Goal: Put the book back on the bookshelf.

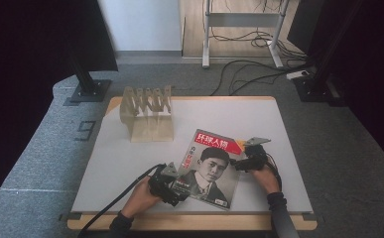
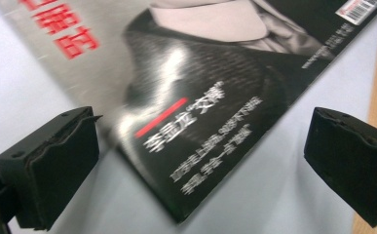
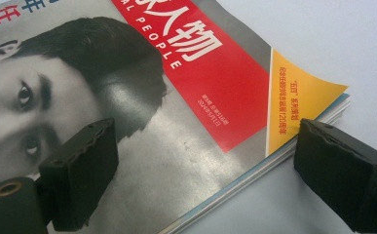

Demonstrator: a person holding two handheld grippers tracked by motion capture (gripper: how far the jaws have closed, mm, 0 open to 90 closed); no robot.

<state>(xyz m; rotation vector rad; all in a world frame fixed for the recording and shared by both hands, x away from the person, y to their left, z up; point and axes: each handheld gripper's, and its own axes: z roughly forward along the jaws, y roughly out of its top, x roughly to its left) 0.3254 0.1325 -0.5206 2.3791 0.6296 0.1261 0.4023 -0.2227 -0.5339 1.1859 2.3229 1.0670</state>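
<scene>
A magazine (image 1: 209, 168) with a black-and-white portrait and a red title band lies flat, turned askew, on the white tabletop (image 1: 130, 158). My left gripper (image 1: 172, 184) stands open at its near-left corner; in the left gripper view that corner of the magazine (image 2: 196, 122) lies between the two jaws, untouched. My right gripper (image 1: 244, 159) is open at the magazine's right edge. The right gripper view shows the page edges and the yellow corner flap (image 3: 293, 105) of the magazine (image 3: 186, 122) between its jaws, the corner slightly curled up.
A light wooden slotted rack (image 1: 149, 114) stands at the table's far left. The table's wooden front edge (image 1: 189, 222) runs just below my hands. Cables (image 1: 249, 69) and stand bases lie on the floor beyond the table.
</scene>
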